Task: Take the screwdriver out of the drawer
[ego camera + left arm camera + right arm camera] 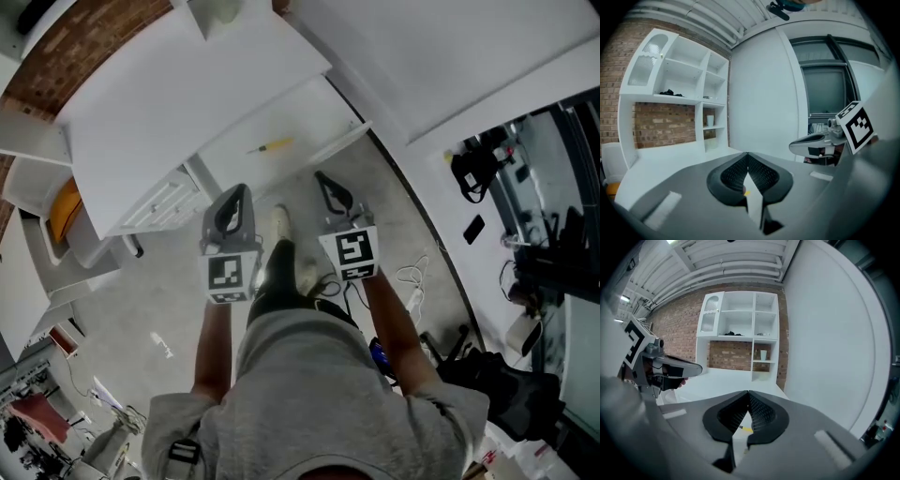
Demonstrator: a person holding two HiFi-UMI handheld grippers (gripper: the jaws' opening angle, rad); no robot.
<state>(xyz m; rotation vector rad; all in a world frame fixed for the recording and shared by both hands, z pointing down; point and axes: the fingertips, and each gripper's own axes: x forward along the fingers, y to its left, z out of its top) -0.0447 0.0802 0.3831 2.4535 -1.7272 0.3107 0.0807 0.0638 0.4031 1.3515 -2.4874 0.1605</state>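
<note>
In the head view the white drawer stands pulled out from under the white table. A yellow-handled screwdriver lies on its floor. My left gripper and right gripper hover side by side just in front of the drawer, both pointing at it, both short of the screwdriver. In the left gripper view the fingertips meet with nothing between them. The right gripper's jaws are also shut and empty. A sliver of the screwdriver shows below them.
A white shelf unit stands against the brick wall beyond the table. A low white cabinet with an orange object beside it sits left of the drawer. Cables lie on the floor at right. My shoes are below the grippers.
</note>
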